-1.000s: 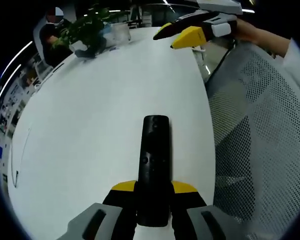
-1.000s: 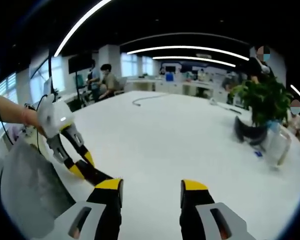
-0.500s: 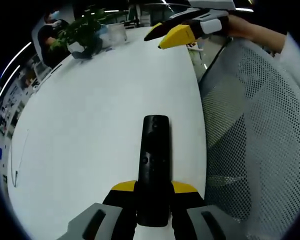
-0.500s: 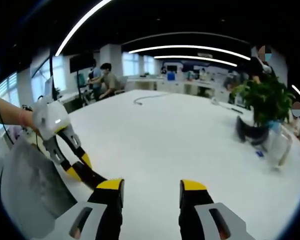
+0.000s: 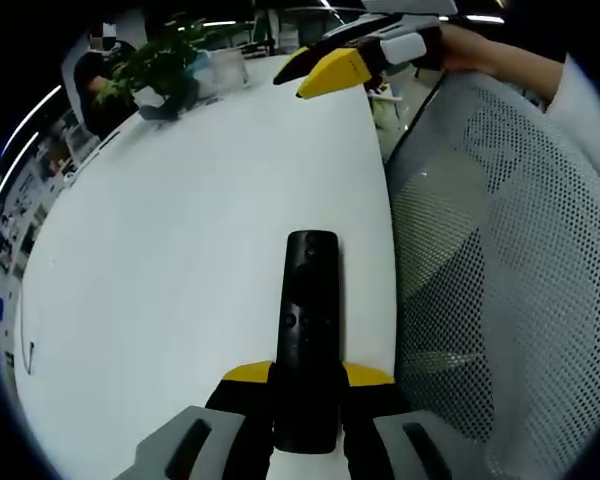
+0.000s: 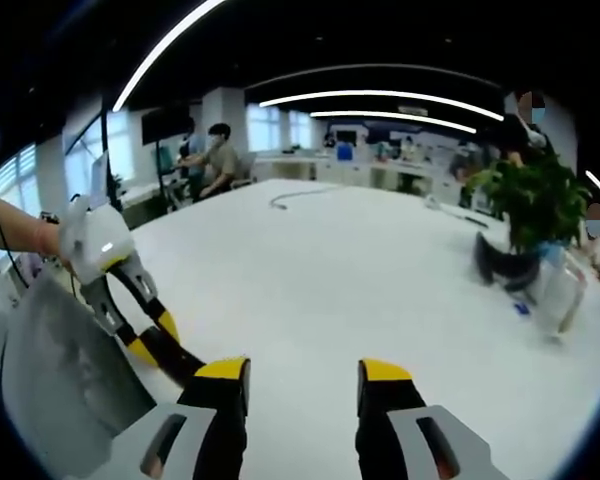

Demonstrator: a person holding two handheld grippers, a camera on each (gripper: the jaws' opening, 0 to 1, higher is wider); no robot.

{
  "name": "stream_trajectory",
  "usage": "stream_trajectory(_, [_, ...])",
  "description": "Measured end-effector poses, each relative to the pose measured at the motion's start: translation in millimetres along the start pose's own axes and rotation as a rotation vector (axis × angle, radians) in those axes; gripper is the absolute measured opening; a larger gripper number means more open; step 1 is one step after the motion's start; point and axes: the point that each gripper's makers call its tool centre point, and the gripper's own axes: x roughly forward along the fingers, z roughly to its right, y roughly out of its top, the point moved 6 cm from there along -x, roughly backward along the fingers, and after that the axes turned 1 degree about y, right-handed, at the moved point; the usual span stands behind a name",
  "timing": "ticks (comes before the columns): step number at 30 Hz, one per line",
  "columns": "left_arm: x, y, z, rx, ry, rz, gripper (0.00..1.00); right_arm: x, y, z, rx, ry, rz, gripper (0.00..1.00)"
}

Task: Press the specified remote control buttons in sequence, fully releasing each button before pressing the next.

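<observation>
Remote control [image 5: 308, 340], black and slim, is clamped between the jaws of the left gripper [image 5: 308, 385], pointing forward over the white table [image 5: 180, 220] near its right edge. Right gripper [image 6: 302, 385] hovers with jaws apart, apparently holding nothing.

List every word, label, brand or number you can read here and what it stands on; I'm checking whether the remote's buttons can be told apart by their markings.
No text can be read in either view.
Remote control, shut in the left gripper: button markings are too dark and small to read.
Wall posters past the white table: blurred, unreadable.
Right gripper: open, bears no visible label.
</observation>
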Motion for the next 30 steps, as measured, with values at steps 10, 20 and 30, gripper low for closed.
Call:
stream_trajectory(10, [-0.5,-0.2,5.8,0.022,-0.012,-0.01,0.24,0.9,-0.4,-1.4,-0.007,0.008,-0.008,0.38])
stream_trajectory(20, [-0.8,1.2,8.1,0.063,-0.024,-0.026,0.24,1.5,-1.2,-2.0,-0.019,0.012,-0.025,0.37])
stream_trajectory(30, [-2.2,-3.6,6.6,0.054,-0.036,0.027,0.24,2.1,-2.7,-4.1,-0.037,0.023,-0.037,0.34])
